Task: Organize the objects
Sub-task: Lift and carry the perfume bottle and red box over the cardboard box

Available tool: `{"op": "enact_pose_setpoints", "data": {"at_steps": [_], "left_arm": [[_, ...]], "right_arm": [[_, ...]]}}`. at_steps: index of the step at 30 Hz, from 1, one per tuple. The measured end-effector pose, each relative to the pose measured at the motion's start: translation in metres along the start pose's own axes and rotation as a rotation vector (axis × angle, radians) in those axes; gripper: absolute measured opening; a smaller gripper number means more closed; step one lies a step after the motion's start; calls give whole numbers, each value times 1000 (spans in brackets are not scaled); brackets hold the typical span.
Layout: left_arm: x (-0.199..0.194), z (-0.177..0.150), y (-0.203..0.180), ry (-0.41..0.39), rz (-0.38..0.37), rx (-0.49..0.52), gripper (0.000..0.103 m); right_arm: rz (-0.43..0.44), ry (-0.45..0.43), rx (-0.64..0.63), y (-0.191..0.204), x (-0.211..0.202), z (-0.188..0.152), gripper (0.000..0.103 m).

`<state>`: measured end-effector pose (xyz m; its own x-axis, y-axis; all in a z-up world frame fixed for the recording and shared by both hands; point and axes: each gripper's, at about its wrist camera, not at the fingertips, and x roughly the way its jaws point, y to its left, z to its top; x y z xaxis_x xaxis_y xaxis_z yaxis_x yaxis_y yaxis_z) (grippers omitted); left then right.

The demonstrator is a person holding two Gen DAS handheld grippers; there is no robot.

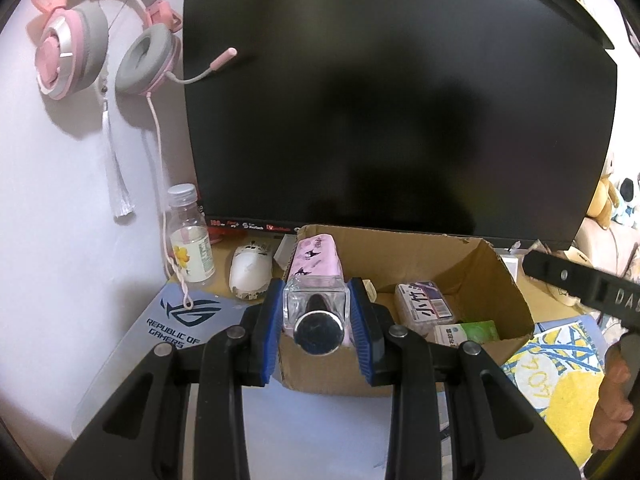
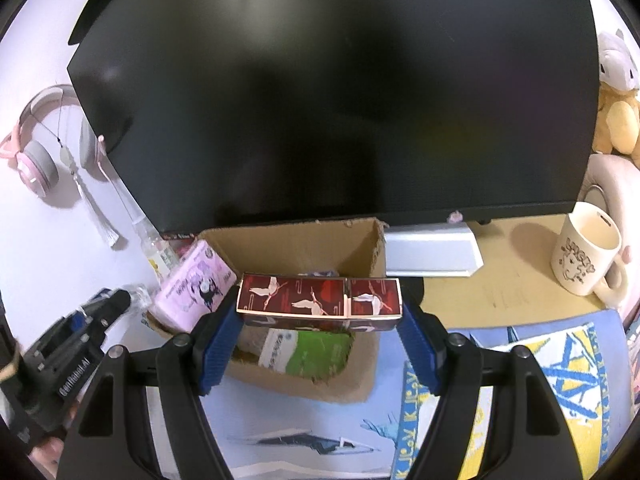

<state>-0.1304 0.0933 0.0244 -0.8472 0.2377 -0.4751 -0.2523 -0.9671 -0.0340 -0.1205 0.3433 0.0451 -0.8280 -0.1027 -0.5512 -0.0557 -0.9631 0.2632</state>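
Note:
My left gripper [image 1: 318,312] is shut on a clear square glass bottle [image 1: 316,304] with a dark round cap, held over the near left corner of an open cardboard box [image 1: 508,280]. A pink Kuromi pack [image 1: 314,258] leans in that corner. My right gripper [image 2: 320,316] is shut on a dark red box with white cranes [image 2: 320,296], held level over the same cardboard box [image 2: 304,242]. In the box lie a green-white packet [image 2: 312,350] and a small labelled pack [image 1: 426,304].
A large dark monitor [image 1: 400,100] stands right behind the box. Pink headphones [image 1: 92,40] hang on the left wall. A clear drink bottle [image 1: 190,240] and white mouse [image 1: 250,270] sit left of the box. A cream mug [image 2: 586,256] stands at the right.

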Motion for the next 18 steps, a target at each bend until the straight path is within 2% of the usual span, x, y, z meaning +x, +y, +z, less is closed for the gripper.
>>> {"op": "enact_pose_setpoints", "data": {"at_steps": [7,13,18], "left_arm": [[9,3,-11,-5,9,28,30],[16,3,-25,-28,13,84,30],[24,4,-31,-38,22,90,30]], "right_arm": [[74,23,-11,2,16,6,79],[77,44,-37,9,35,5,79],[117,44,-30,12,41,3,79]]}}
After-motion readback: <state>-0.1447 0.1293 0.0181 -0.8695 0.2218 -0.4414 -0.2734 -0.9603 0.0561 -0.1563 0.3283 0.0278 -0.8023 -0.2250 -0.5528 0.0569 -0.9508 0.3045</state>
